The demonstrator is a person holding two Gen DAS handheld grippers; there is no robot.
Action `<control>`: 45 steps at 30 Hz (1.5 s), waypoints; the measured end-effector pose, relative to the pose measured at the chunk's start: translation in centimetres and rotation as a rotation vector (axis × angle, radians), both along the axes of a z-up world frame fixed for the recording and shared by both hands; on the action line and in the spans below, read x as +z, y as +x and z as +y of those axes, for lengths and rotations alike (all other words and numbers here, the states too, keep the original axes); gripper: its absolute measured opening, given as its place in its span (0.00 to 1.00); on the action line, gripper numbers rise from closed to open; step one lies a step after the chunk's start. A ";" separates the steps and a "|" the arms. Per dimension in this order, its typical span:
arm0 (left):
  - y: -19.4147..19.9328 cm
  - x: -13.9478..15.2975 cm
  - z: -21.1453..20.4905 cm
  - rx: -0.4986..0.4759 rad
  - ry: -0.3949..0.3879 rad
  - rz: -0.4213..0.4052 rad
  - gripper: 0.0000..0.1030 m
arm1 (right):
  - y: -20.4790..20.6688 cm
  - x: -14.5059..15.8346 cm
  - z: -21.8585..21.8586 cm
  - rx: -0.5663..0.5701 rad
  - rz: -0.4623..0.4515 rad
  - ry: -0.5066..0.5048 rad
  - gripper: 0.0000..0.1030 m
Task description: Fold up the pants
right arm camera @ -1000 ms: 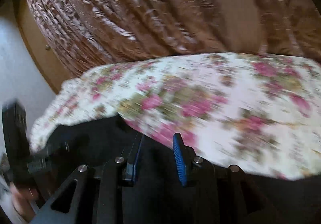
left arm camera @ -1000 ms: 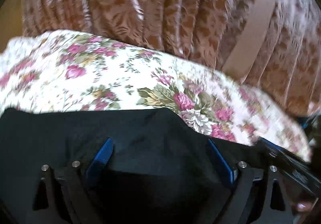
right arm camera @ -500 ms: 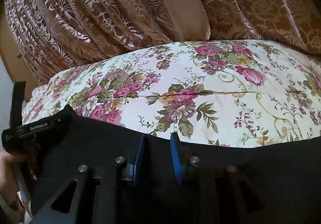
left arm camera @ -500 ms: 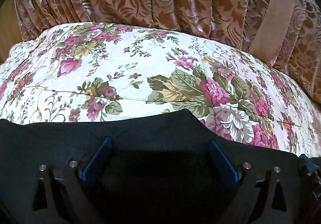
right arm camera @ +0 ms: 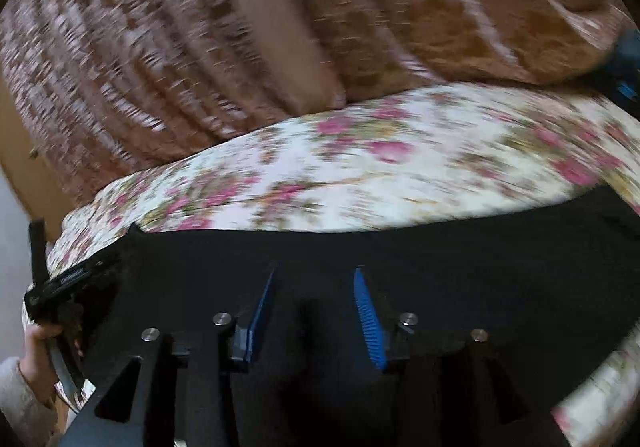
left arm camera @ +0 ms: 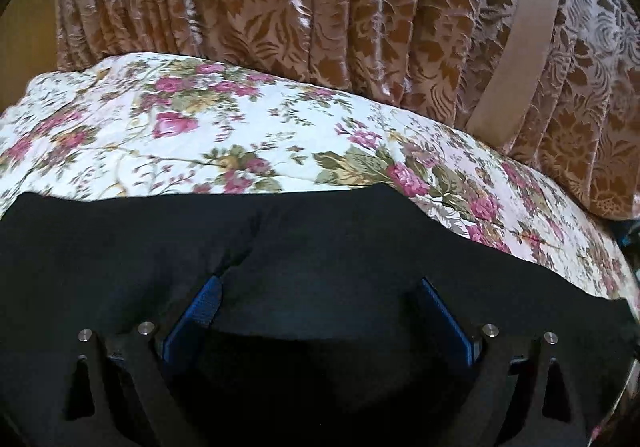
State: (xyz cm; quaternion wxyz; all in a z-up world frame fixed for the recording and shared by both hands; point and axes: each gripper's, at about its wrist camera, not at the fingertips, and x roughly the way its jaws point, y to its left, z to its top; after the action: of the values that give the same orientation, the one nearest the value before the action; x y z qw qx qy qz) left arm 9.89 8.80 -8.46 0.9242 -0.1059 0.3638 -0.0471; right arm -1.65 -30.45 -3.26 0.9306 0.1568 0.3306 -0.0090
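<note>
Black pants [left arm camera: 320,247] lie spread across the near part of the bed, on the floral bedspread [left arm camera: 240,135]; their far edge runs roughly straight across both wrist views. Patterned brown curtains [left arm camera: 280,7] hang behind the bed.

Left tongs [left arm camera: 320,311]: blue pads spread wide, black cloth draped over and between them. Whether the pads press on the fabric cannot be told; dark cloth on dark frame hides the contact. Tongs point down at a slant toward the bed, low over the pants. Judgement: this side stays at the cloth as the anchor while the other hand relocates.

Right tongs [right arm camera: 316,307]: pads partly apart, jaws have just been opening. Black cloth lies under and behind the gap, but nothing visibly pinched between the pads. Also angled downward. Right view heavily smeared, consistent with a fast sideways sweep along the pants.

In the right view the other handheld unit [right arm camera: 60,287] shows at the left edge, gripped by a hand [right arm camera: 38,343] with a light sleeve cuff.

Judgement: right side has let go and seeks a new hold for the next fold.
</note>
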 end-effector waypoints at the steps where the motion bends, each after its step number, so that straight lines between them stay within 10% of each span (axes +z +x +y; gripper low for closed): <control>1: -0.3 0.0 0.4 0.023 -0.010 -0.008 0.95 | -1.4 0.1 -1.7 -0.054 0.007 0.020 0.45; 11: -1.4 -0.5 2.2 0.063 -0.110 -0.044 0.95 | -11.9 -0.9 -13.6 -0.517 0.001 0.162 0.57; 19: -1.5 -0.6 2.1 0.059 -0.102 -0.040 0.95 | -12.8 -5.2 -18.7 -0.615 -0.093 0.480 0.58; 25: -1.5 -0.7 2.0 0.058 -0.088 -0.039 0.96 | -11.5 -5.4 -19.8 -0.645 -0.155 0.462 0.55; 30: -1.5 -0.7 2.2 0.050 -0.111 -0.046 0.97 | -10.8 -5.2 -20.4 -0.686 -0.105 0.478 0.25; 45: -3.0 0.9 4.9 0.118 -0.085 -0.088 0.97 | -8.1 8.2 -8.7 -0.434 -0.276 0.173 0.19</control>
State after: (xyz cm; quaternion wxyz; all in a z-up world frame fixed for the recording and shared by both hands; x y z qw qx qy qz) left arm 6.93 13.66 -7.54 0.9351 -0.1643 0.3137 -0.0125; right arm -9.79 -39.15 4.89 0.9263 0.3027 0.1589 -0.1583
